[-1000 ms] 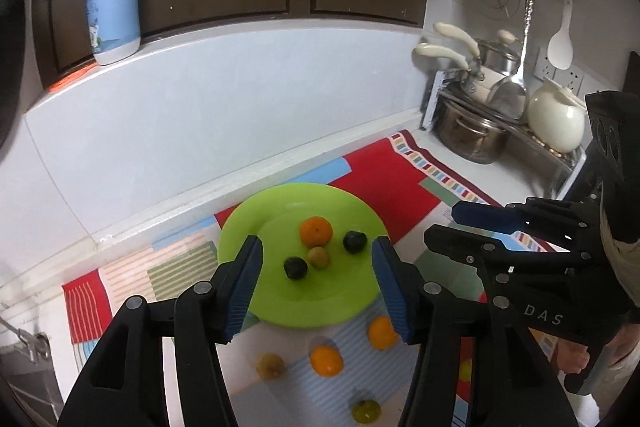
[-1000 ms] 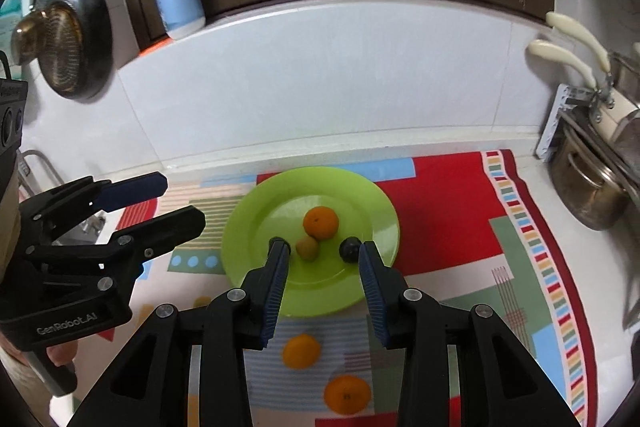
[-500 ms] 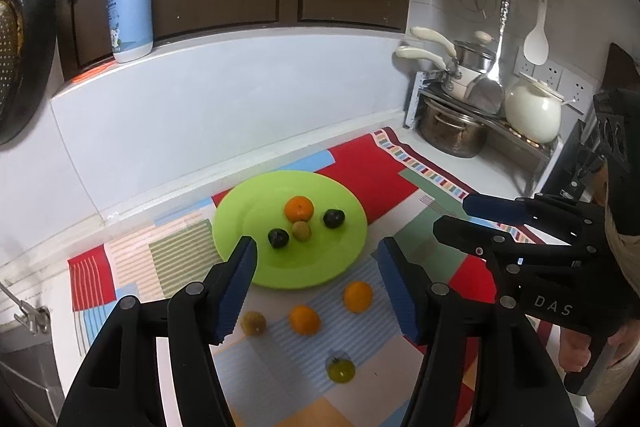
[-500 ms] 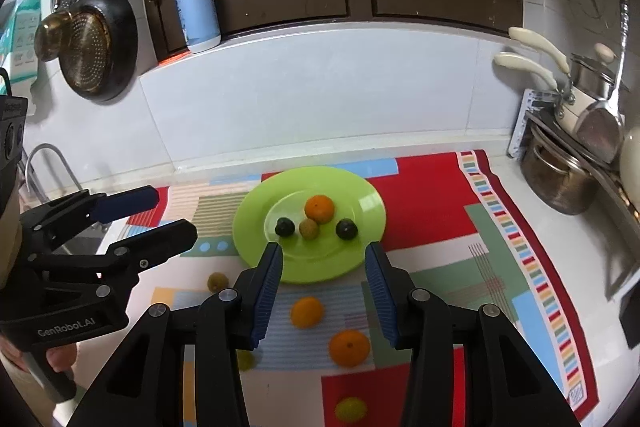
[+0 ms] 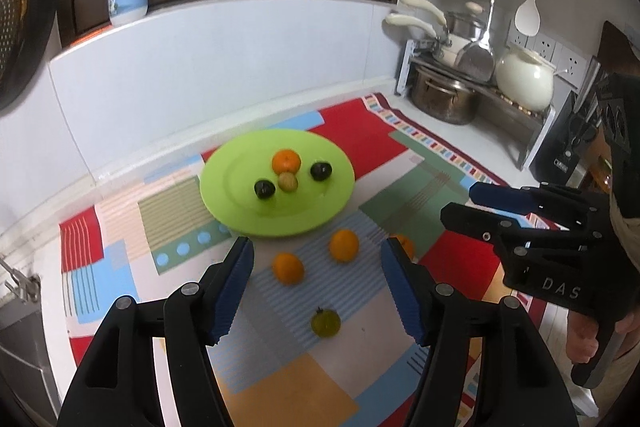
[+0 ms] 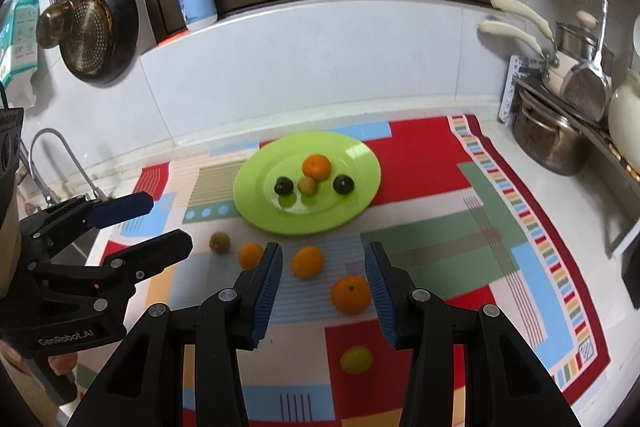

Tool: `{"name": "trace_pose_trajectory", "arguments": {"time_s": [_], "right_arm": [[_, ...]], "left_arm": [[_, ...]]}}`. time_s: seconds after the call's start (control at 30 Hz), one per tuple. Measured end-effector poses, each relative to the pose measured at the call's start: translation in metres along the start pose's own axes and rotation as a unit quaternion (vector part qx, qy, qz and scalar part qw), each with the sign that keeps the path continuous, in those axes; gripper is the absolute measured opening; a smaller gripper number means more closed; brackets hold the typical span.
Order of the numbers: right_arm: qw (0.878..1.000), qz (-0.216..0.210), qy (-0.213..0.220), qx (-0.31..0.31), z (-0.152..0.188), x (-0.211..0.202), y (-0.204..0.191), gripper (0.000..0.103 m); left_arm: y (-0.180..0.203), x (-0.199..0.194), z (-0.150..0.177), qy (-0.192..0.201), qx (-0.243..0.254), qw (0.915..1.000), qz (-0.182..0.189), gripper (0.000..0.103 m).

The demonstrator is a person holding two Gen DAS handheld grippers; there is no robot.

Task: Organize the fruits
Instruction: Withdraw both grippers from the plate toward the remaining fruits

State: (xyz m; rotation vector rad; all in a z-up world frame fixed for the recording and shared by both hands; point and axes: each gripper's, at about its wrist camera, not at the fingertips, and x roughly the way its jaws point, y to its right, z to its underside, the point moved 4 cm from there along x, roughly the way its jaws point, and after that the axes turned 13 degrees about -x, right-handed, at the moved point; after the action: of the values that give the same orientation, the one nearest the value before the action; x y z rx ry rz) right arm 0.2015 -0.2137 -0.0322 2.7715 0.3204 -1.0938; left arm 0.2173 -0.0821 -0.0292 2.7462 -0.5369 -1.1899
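Patchwork woven mat (image 6: 460, 227) carries a glossy round plate (image 6: 360, 163); both ribbed-pad grippers (image 5: 316, 267) (image 6: 324, 267) gape empty.

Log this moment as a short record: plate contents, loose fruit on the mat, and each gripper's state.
plate: green plate on the patterned mat
on plate: one orange, two dark fruits, one small tan fruit
loose on mat: three oranges, a small brownish fruit, a yellow-green fruit
left gripper: open, nothing between the fingers, jaws have just been opening
right gripper: open, empty, above the loose oranges
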Motion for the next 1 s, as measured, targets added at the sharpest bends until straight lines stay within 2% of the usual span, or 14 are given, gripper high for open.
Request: {"name": "trace_pose_trajectory", "arguments": {"time_s": [0.63,1.0], "right_arm": [[0.995,-0.011,-0.086,0.038,0.061,0.024,-0.001,0.044],[0.99,-0.014,-0.13,0.056,0.086,0.044,-0.003,0.044]], "left_arm": [[-0.004,0.034,0.052,-0.079,0.005,0.9967,-0.015,0.065],[-0.01,0.058,0.07,-0.118,0.007,0.9927,-0.023,0.065]]}}
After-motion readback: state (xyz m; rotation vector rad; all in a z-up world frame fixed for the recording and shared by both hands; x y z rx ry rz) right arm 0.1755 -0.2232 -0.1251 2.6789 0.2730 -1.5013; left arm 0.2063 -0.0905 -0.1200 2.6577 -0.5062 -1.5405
